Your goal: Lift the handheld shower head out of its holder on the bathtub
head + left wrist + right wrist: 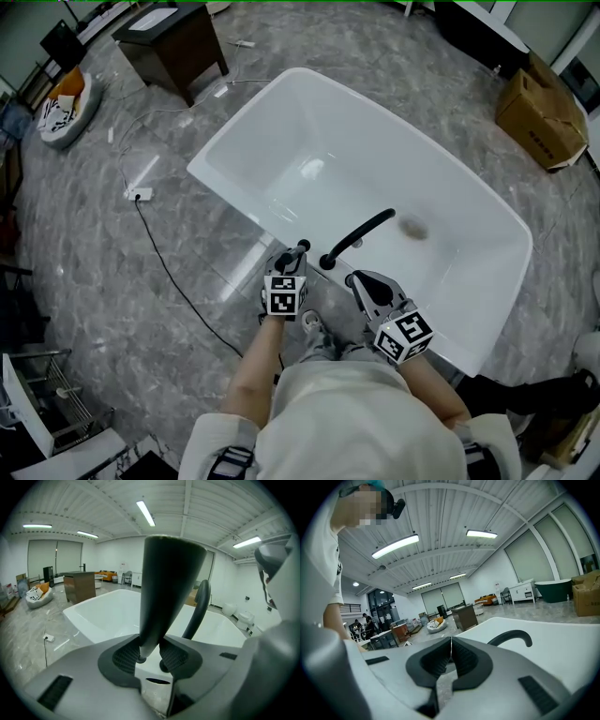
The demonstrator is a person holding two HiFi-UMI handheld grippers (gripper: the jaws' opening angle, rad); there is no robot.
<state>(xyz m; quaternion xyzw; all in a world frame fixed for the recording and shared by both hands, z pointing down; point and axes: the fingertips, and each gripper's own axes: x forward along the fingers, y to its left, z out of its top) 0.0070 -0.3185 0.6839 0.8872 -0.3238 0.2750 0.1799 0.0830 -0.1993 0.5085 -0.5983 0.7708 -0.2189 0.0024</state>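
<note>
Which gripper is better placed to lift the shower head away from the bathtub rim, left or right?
Left. The left gripper is clamped on the black shower head. The right gripper is shut on nothing, near the faucet spout.

A grey marble floor (94, 272) spreads across the room. A dark wooden cabinet (173, 45) stands at the top left. Further left is a round cushion (64, 108) holding black-and-white and orange items. A white power strip (139, 194) lies on the floor below the cabinet, and a black cable (173, 277) trails from it toward the bottom. A cardboard box (542, 114) sits at the upper right. A wire rack (56, 394) stands at the lower left.
</note>
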